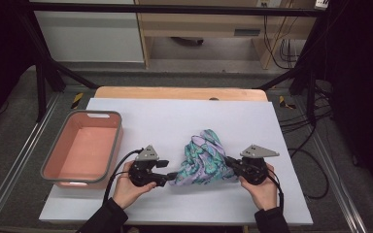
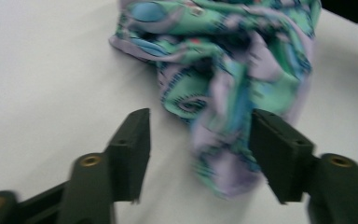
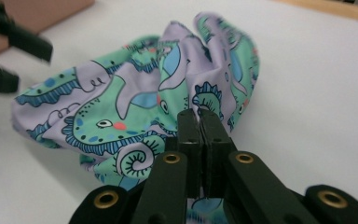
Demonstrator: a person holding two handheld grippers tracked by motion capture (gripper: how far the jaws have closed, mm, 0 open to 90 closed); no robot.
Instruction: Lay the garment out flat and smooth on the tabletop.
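Observation:
A crumpled cloth (image 1: 201, 158) printed with teal, lilac and blue sea creatures lies in a heap on the white table cover, between my two grippers. My left gripper (image 1: 170, 169) is at the cloth's left end with its jaws open. In the left gripper view the cloth's (image 2: 223, 84) lilac tip hangs down between the jaws of the left gripper (image 2: 199, 126), close to the right jaw and well off the left one. My right gripper (image 1: 229, 161) is at the cloth's right side. In the right gripper view the jaws of the right gripper (image 3: 199, 119) are pressed together on a fold of the cloth (image 3: 121, 107).
An empty pink basin (image 1: 46, 160) with a grey rim stands at the table's left, close to my left hand. The white table cover (image 1: 150, 116) has bare room behind and in front of the cloth. Black frame posts and cables stand beyond the table's edges.

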